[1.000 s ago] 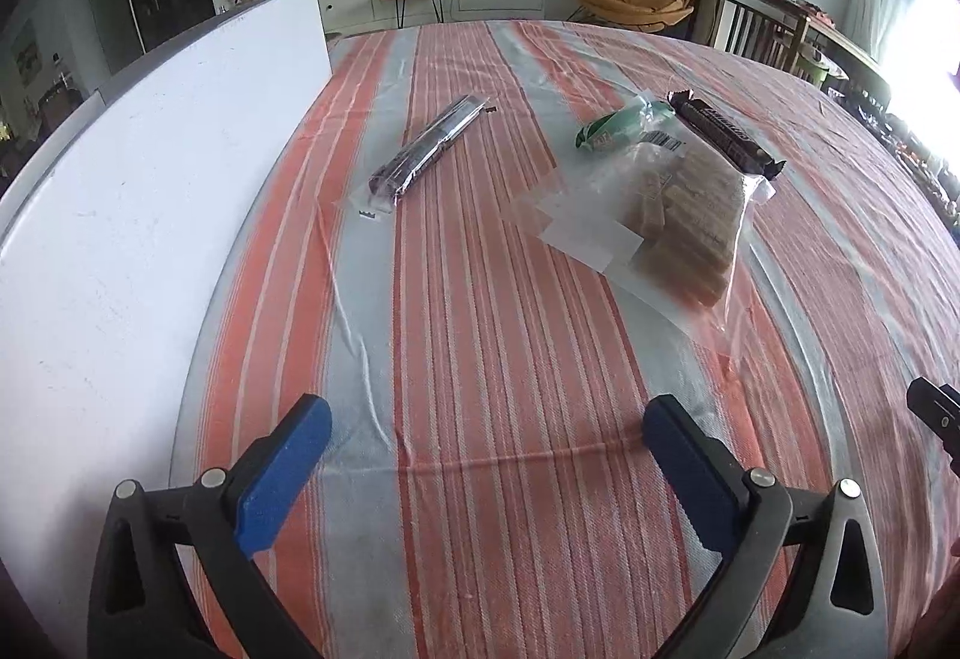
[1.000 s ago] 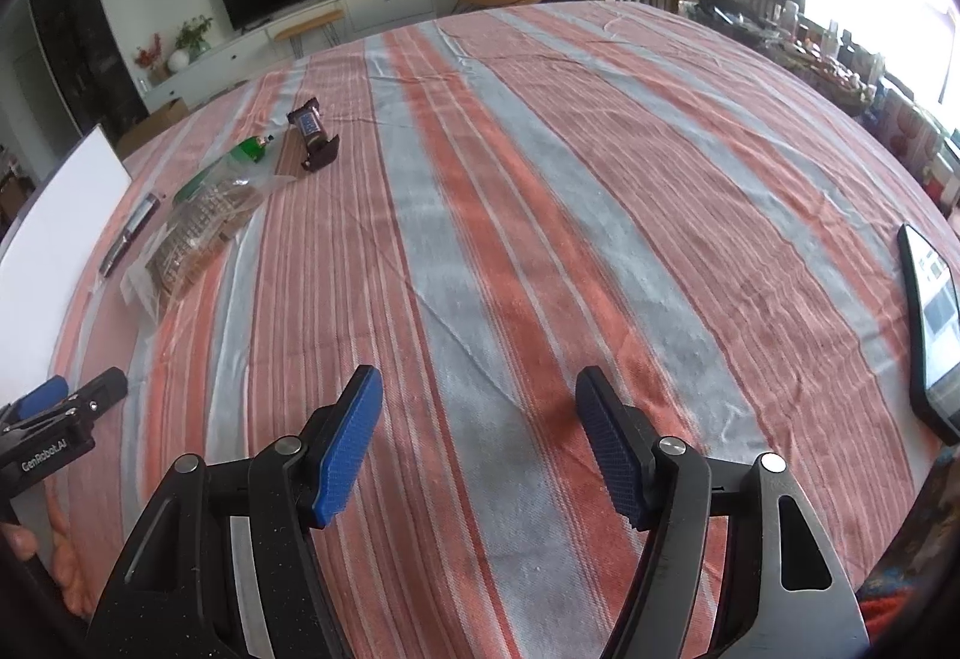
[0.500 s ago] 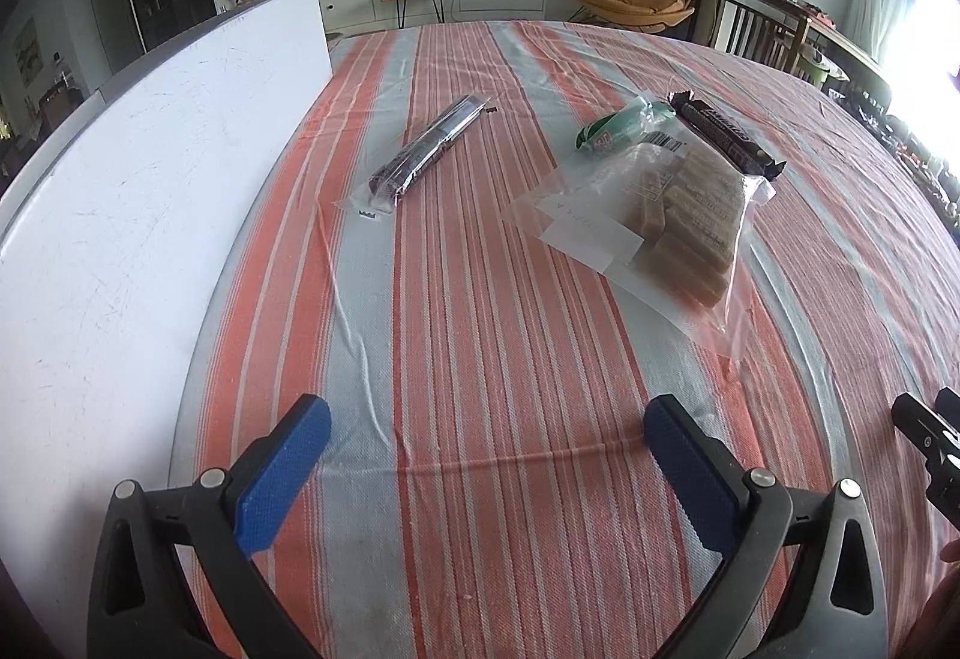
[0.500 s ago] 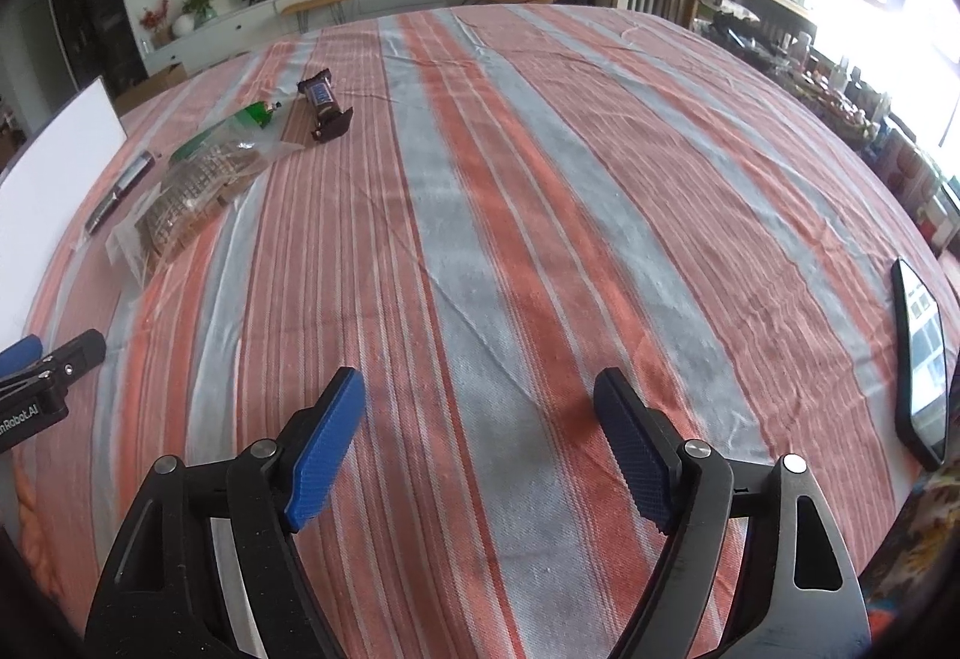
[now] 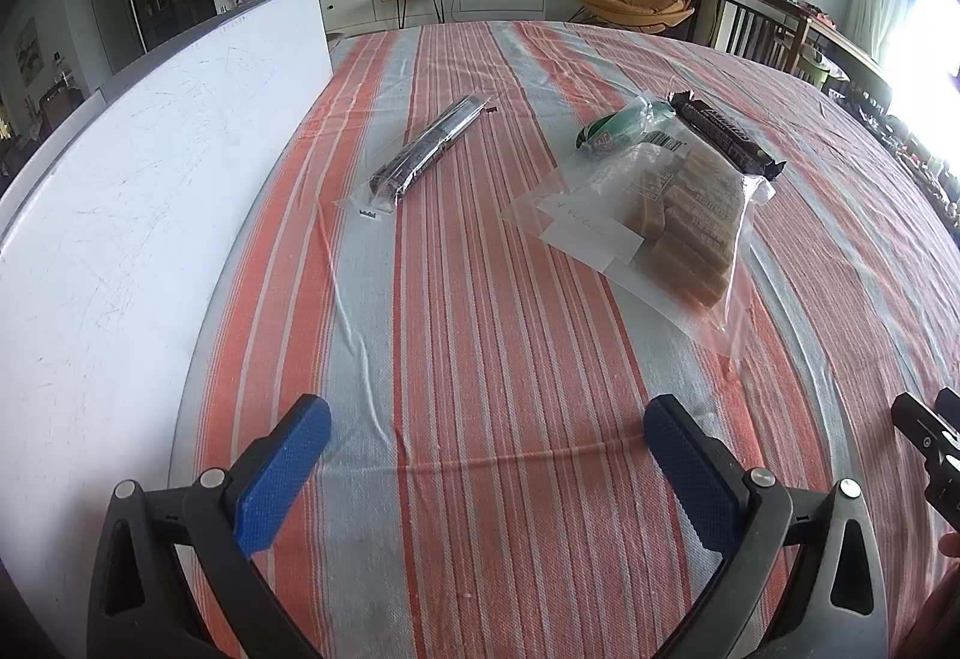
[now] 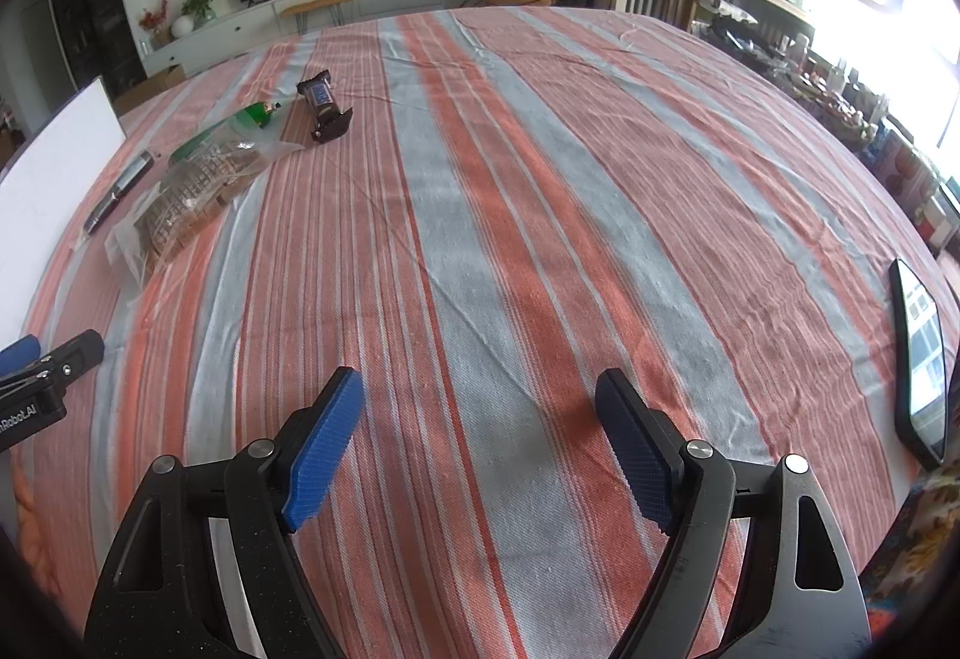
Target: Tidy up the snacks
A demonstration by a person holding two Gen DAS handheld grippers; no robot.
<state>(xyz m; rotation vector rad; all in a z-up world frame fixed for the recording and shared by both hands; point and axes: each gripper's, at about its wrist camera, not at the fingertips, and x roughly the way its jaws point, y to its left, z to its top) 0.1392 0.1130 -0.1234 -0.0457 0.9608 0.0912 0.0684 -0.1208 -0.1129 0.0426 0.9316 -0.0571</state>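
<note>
Foil snack stick (image 5: 429, 149) left of clear wafer bag (image 5: 672, 215), long axis toward 1 o'clock. Left gripper (image 5: 487, 458), right gripper (image 6: 477, 443): both spread apart, holding nothing. Left view unchanged; right view turned toward snacks.

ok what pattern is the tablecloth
Orange-red and grey stripes with thin white lines on the tablecloth; clearest in the right wrist view.

A striped cloth (image 5: 480, 359) covers the table. On it lie a slim dark stick pack (image 5: 426, 152), a clear bag of biscuits (image 5: 672, 221), a green packet (image 5: 618, 131) and a chocolate bar (image 5: 723, 134), clustered touching; a phone (image 6: 921, 359) lies well apart.
</note>
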